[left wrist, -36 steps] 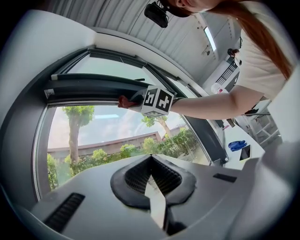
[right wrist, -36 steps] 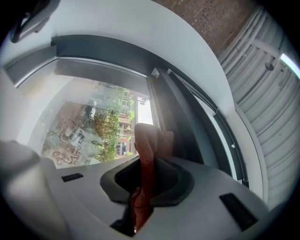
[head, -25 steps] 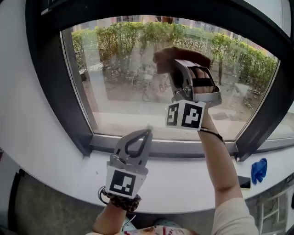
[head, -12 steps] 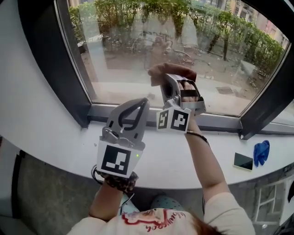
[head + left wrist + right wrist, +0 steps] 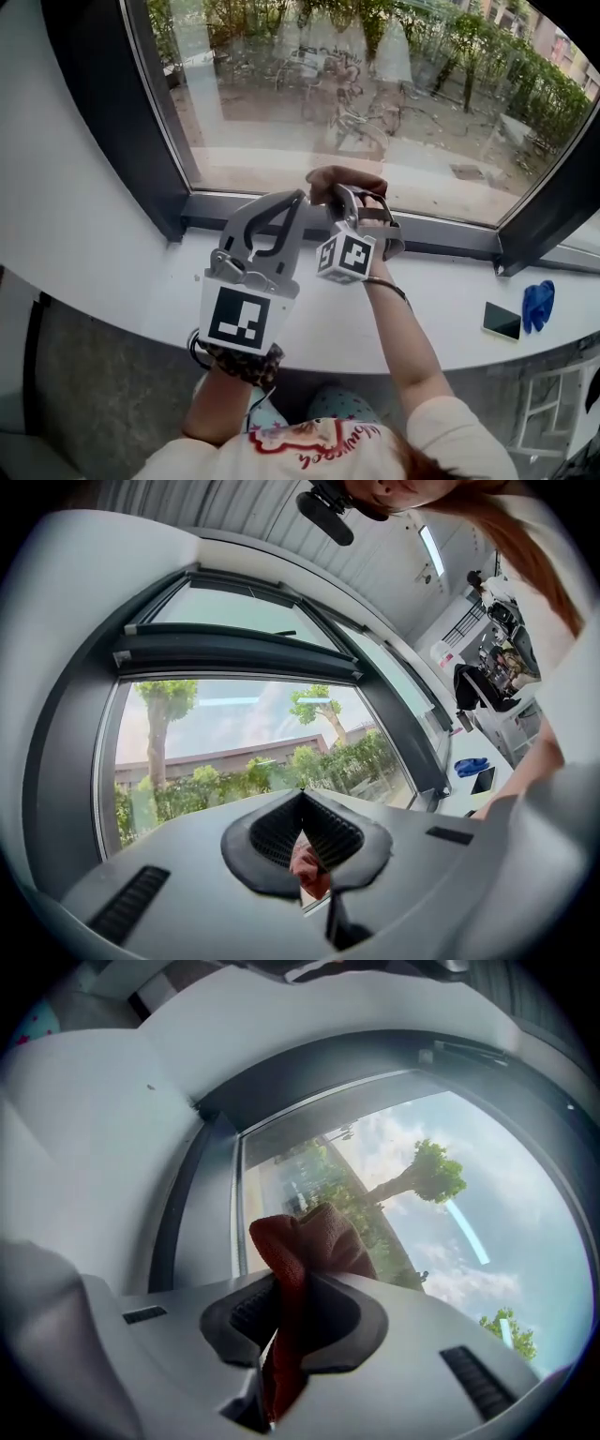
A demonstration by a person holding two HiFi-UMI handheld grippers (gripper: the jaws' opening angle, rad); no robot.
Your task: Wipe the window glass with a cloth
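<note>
The window glass (image 5: 309, 103) fills the top of the head view, with bushes and bicycles outside. My right gripper (image 5: 330, 194) is shut on a red-brown cloth (image 5: 349, 178), held low in front of the bottom window frame. In the right gripper view the cloth (image 5: 314, 1237) bunches out above the shut jaws of that gripper (image 5: 289, 1288), pointing toward the glass (image 5: 394, 1176). My left gripper (image 5: 298, 197) stands just left of the cloth, its tip close beside it. Its jaws (image 5: 302, 797) meet at the tips and hold nothing.
A white sill (image 5: 122, 286) runs below the dark window frame (image 5: 141, 141). At the right of the sill lie a phone (image 5: 502, 321) and a blue glove-like item (image 5: 534, 305). A dark upright frame post (image 5: 553, 202) borders the pane on the right.
The right gripper has come down with the cloth from mid-pane to the bottom frame. The left gripper has risen, so its tip is now beside the cloth.
</note>
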